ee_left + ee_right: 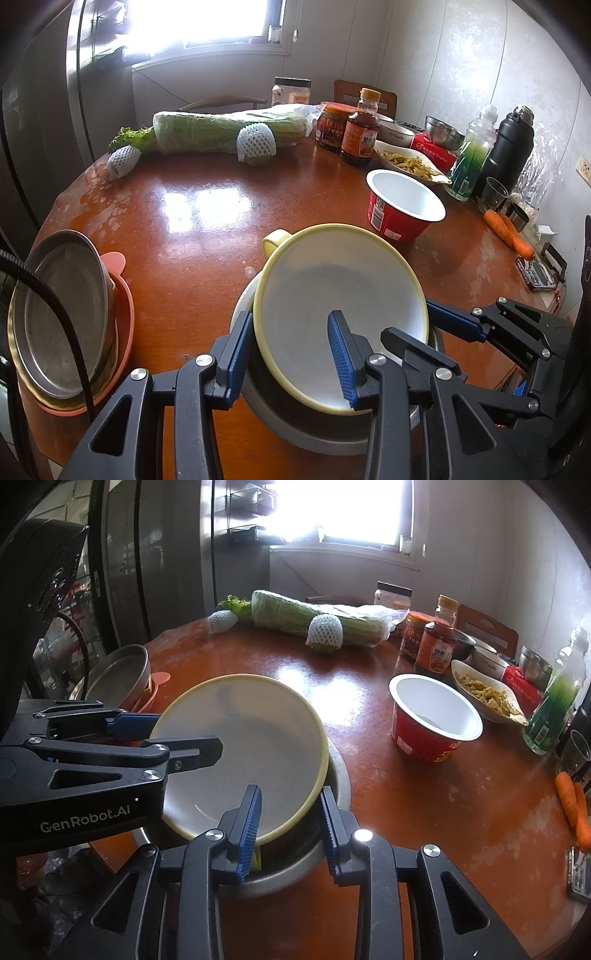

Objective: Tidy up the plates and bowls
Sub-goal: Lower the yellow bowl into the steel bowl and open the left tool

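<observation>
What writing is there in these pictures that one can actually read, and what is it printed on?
"GenRobot.AI": white letters on the black body of the left tool, seen in the right wrist view.
Red noodle cup: printing and a barcode, too small to read.
Sauce bottle and jar: orange labels with characters, blurred.
Red box and green bottle: printing unreadable.
</observation>
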